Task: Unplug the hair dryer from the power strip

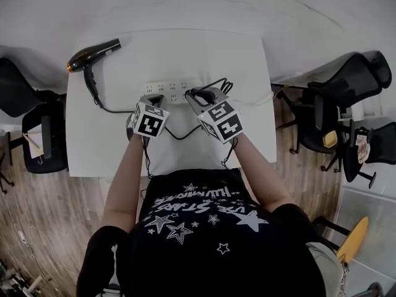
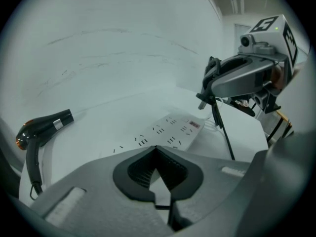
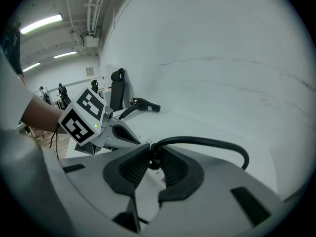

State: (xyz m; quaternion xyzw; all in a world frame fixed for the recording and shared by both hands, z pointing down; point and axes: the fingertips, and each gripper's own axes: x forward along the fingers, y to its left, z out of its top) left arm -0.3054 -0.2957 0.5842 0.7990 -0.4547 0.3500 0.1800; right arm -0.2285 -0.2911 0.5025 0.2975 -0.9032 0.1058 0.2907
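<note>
A black hair dryer point(image 1: 93, 54) lies at the table's far left corner, and its black cord point(image 1: 114, 110) runs toward the white power strip point(image 1: 173, 90) at mid table. My right gripper point(image 1: 199, 94) is shut on the cord's black plug point(image 3: 150, 157). It holds the plug in the air above the strip's right end, out of the sockets, with the cord point(image 2: 222, 127) hanging down. My left gripper point(image 2: 156, 148) is shut with nothing between its jaws, its tips at the near left edge of the power strip point(image 2: 170, 131). The hair dryer point(image 2: 42, 127) shows at left.
The white table point(image 1: 247, 73) stands against a white wall. Black office chairs stand at its left point(image 1: 43, 135) and at its right point(image 1: 337, 98). The strip's white cable point(image 1: 253, 101) runs off to the right. The floor is wooden.
</note>
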